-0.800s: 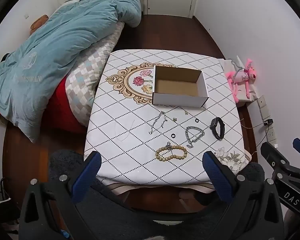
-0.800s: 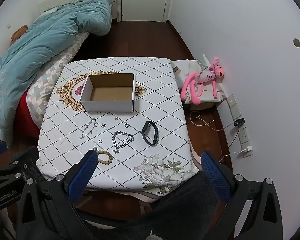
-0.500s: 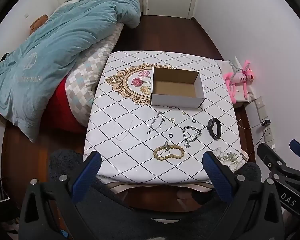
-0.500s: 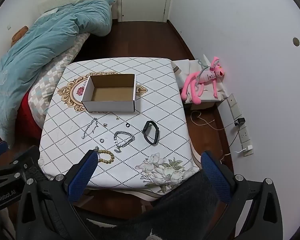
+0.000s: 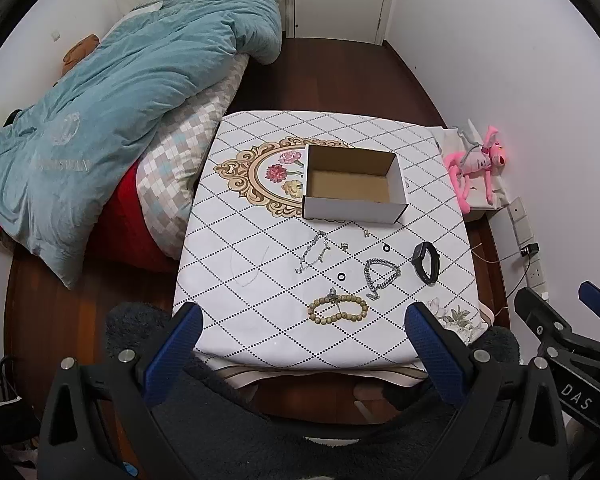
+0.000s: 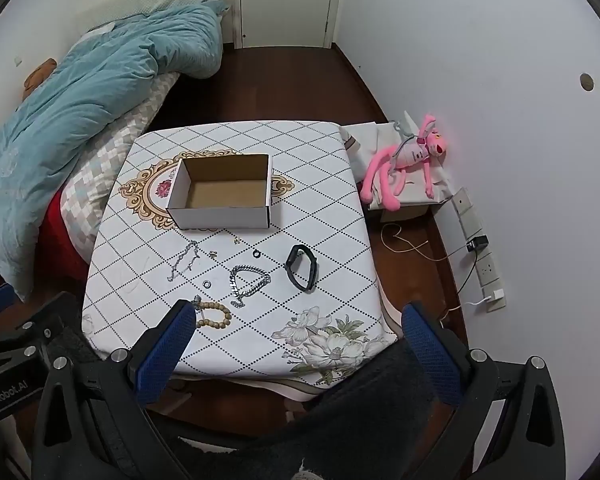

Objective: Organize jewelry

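Hovering over the desk (image 5: 260,332), both claws, left (image 5: 300,344) and right (image 6: 296,344), gape wide, holding nothing. Beads (image 5: 337,309), chain (image 5: 381,276) and band (image 5: 425,262) lie before the empty box (image 5: 352,211). Chain's limp, slippery; pinch beads across 1 side.

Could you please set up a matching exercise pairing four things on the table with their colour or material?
Things:
1. open box
2. beaded bracelet
3. chunky chain bracelet
4. wristband

Descriptions:
A. black, smooth loop
B. silver metal links
C. white outside, brown inside
D. tan wooden beads

Pairs: 1-C, 2-D, 3-B, 4-A
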Available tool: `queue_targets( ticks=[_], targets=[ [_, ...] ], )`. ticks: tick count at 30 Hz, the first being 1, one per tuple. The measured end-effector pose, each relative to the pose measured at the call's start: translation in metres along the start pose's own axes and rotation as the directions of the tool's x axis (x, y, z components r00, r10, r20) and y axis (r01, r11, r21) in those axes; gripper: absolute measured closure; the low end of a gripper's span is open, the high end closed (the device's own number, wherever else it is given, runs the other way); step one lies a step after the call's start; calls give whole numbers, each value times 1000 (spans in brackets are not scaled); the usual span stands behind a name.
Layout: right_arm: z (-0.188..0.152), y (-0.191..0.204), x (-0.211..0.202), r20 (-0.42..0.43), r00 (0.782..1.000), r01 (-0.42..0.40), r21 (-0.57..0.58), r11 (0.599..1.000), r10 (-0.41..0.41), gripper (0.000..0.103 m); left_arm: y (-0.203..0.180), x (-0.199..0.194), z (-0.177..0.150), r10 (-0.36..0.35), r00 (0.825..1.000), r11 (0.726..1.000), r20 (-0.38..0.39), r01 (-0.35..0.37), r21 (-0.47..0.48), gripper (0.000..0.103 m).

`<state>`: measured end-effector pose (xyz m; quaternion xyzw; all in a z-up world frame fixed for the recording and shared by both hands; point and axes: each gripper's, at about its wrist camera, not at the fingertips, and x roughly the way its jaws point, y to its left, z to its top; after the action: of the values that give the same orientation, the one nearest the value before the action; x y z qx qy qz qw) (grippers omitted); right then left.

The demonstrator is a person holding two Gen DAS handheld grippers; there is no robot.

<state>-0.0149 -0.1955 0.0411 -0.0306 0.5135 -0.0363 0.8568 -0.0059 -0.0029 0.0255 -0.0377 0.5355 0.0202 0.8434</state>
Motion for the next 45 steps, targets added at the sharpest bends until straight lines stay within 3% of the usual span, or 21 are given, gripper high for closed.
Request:
queue_targets(
  ticks=[45],
  targets=[
    [0, -5, -13, 24, 1000, 9, 3, 1000, -9, 0, -6, -13, 1, -5, 1000, 1000, 28, 4, 14, 0]
  ],
)
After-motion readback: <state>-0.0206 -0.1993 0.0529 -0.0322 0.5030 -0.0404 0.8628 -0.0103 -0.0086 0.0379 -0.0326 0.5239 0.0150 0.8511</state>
